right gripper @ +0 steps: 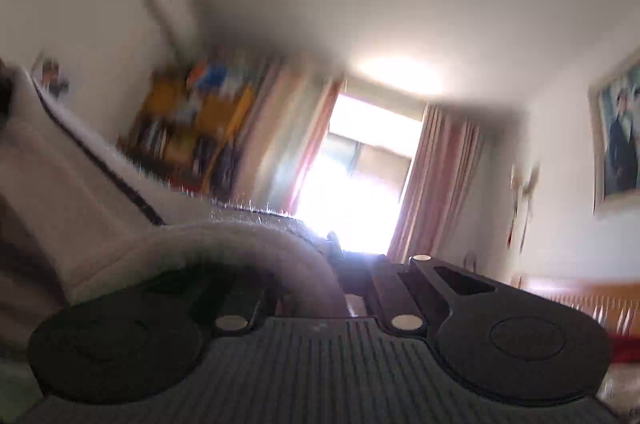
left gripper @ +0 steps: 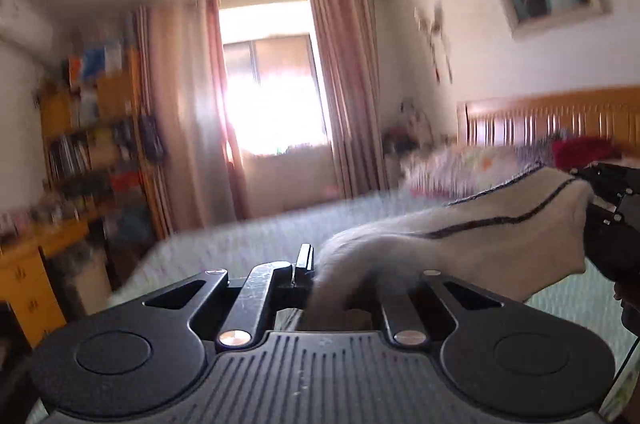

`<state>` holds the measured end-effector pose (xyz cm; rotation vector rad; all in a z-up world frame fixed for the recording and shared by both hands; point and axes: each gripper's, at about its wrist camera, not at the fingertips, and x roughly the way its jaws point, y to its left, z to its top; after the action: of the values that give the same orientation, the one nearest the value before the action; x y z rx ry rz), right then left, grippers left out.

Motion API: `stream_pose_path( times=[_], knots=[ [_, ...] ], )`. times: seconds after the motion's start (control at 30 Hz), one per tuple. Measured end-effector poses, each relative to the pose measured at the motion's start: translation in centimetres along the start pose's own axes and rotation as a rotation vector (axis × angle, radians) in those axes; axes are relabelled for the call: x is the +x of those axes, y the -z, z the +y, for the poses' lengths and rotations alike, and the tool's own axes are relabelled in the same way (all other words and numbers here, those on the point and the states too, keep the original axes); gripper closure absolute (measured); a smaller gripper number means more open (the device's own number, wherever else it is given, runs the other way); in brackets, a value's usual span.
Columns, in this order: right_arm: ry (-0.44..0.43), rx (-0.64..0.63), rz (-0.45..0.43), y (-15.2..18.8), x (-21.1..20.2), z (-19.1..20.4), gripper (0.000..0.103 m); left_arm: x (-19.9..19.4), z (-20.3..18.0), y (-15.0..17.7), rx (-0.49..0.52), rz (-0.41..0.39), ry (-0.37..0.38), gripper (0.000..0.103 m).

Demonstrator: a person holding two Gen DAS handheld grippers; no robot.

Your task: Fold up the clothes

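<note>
Soft knit cloth, matt black plastic, varnished wood.

The garment [left gripper: 500, 236] is pale, fuzzy knit cloth with a dark woven stripe. The left gripper [left gripper: 320, 272] is matt black plastic, ribbed on its body, with shiny metal rivets. The bed [left gripper: 240, 248] wears finely textured cloth; its headboard [left gripper: 560, 116] is glossy orange wood.

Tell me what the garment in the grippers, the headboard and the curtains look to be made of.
Garment: soft knit or fleece, cream with dark piping; it drapes limply and shows fuzzy fibres at its edge.
Headboard: wood, orange-brown, smooth, with upright slats.
Curtains: thin woven cloth, pinkish stripes, hanging in folds, light showing through. Blur leaves the weave uncertain.
</note>
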<state>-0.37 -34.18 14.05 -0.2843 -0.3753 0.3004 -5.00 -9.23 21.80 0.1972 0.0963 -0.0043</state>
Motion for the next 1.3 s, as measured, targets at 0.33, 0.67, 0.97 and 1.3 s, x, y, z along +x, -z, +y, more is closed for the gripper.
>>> stream_pose_path(
  times=[0.33,0.67,0.97,1.3],
  knots=[
    [-0.020,0.062,-0.205,-12.3,0.6,-6.5,0.096,-6.4,1.7,-11.0,0.041,-0.195,0.009,0.092],
    [-0.089,0.247,0.204,-1.9,9.9,-7.6,0.095,2.1,1.3,-8.5,0.026,-0.035,0.019,0.090],
    [-0.121,0.428,0.864,18.5,20.6,-4.4,0.042,25.1,0.6,5.5,0.000,0.435,0.040,0.061],
    [-0.313,0.801,1.000,22.8,25.6,-0.7,0.042,19.5,2.8,24.0,-0.379,0.722,0.086,0.034]
  ],
)
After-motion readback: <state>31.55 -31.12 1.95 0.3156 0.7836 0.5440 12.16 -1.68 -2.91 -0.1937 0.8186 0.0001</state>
